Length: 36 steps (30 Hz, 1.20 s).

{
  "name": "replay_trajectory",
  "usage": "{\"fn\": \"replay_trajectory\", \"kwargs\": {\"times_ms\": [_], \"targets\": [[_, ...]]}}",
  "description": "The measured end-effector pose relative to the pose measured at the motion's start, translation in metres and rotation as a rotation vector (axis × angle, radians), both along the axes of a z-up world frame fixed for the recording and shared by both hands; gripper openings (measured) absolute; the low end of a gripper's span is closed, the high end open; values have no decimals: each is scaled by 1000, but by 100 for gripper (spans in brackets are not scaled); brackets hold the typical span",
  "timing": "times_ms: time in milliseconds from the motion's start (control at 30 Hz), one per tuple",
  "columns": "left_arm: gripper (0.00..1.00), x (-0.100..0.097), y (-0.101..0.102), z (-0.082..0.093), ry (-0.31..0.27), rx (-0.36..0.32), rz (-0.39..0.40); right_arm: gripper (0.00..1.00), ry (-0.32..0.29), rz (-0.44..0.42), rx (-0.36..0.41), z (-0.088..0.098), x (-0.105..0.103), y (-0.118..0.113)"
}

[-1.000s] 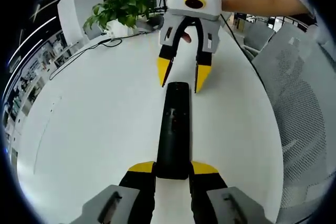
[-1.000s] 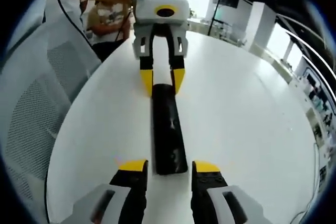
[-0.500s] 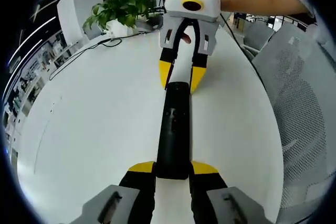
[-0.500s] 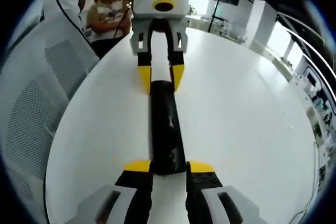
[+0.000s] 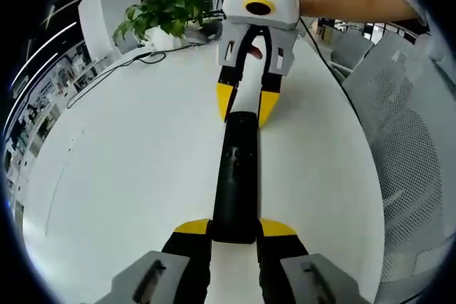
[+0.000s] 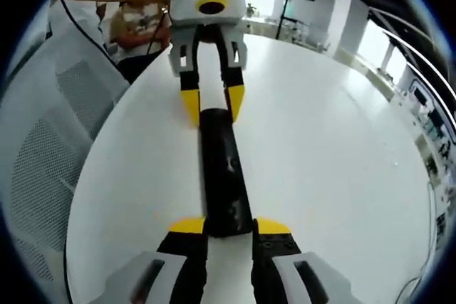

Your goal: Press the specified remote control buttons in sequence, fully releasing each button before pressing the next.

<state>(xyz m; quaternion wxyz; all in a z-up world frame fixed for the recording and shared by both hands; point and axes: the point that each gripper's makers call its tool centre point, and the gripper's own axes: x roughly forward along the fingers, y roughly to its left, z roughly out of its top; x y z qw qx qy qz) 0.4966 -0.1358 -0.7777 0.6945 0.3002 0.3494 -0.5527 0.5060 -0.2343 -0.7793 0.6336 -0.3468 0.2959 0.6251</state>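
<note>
A white table [image 5: 128, 169] carried the work, in an open office; a potted plant [image 5: 167, 8] and a dark cable [image 5: 117, 69] lay at its far edge in the left gripper view, and grey mesh chairs [image 5: 406, 147] stood beside it. The black remote control [image 5: 236, 176] lay lengthwise on the table between my two tools. My left gripper [image 5: 235, 228] pinched one end of the remote between its yellow-tipped jaws; my right gripper [image 6: 230, 226] pinched the opposite end in the same manner. Each tool appeared in the other's view at the far end of the remote. The remote's buttons were too dark and small to distinguish, showing merely as faint glints. Its gripped ends were partly hidden by the jaws. My forearm [image 5: 356, 1] was cut off at the frame edge.
</note>
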Motion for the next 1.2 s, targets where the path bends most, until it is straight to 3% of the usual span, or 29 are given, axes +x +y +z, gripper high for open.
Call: {"fn": "replay_trajectory", "kwargs": {"times_ms": [733, 1200], "targets": [[23, 7, -3, 7, -36, 1, -15, 19, -34, -12, 18, 7, 4, -1], [23, 43, -1, 36, -133, 23, -40, 19, -156, -54, 44, 43, 36, 0]]}}
